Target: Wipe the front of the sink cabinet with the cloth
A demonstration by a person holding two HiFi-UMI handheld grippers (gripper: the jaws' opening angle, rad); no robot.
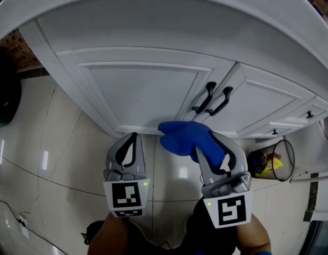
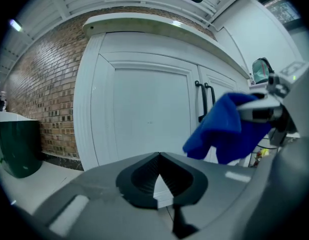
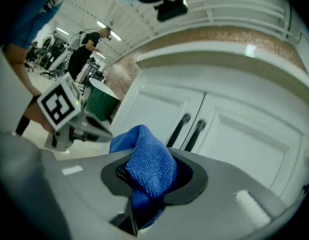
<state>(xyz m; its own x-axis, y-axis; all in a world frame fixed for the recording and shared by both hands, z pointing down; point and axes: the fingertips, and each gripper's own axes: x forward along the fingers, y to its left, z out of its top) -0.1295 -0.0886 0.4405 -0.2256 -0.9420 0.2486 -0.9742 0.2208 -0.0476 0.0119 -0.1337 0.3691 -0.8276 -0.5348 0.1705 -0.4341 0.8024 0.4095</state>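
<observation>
Right gripper (image 1: 209, 145), lower right of centre in the head view: jaws clamped on blue cloth (image 1: 186, 136), fabric bunched between the pads and spilling past the tips toward the left. Cloth at centre frame, just in front of the lower edge of the sink cabinet (image 1: 143, 86), below the two black door handles (image 1: 209, 97); contact with the door front not determinable. Left gripper (image 1: 133, 137), lower left of centre: jaws closed tip to tip, nothing held, just beside the cloth and apart from it. White countertop rim (image 1: 153, 4) across the top of the frame. Wire waste basket (image 1: 274, 161) on the tiled floor (image 1: 47, 158) at right, near the cabinet base.
</observation>
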